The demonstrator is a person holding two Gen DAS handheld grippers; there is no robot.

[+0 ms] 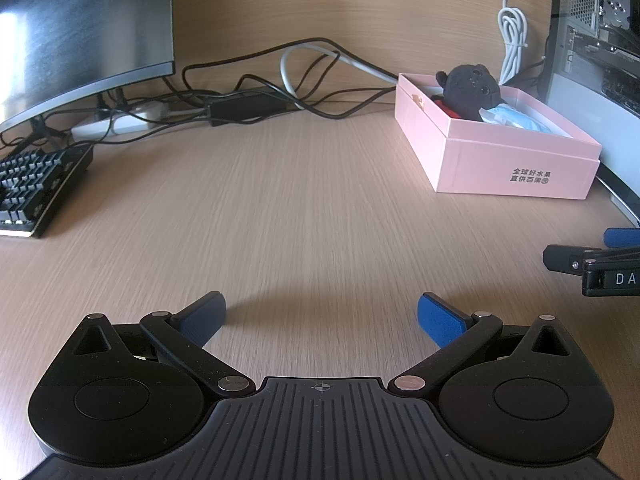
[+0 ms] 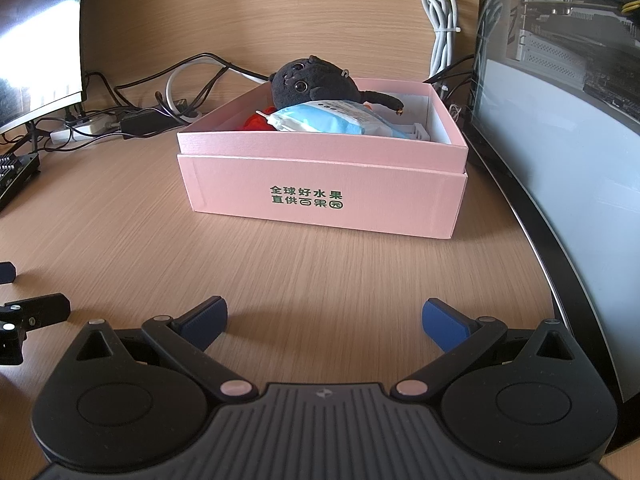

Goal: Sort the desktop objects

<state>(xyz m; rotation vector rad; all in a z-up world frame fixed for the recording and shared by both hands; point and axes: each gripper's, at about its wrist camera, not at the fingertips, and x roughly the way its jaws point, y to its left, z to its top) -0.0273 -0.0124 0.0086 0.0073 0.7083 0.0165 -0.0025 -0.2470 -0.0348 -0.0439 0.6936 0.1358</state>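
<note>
left gripper (image 1: 322, 320): jaws wide apart, empty | right gripper (image 2: 325, 320): jaws wide apart, empty

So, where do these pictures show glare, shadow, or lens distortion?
Left wrist view: bright glare on the monitor, soft shadow under the open left gripper. Right wrist view: the computer case edge curves from fisheye distortion; the pink box looks sharp.

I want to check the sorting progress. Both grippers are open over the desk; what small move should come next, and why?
Probably none beyond drawing both back: the left gripper and right gripper are open and hold nothing, the desk between them is bare, and the plush toy and blue packet already lie in the pink box.
</note>
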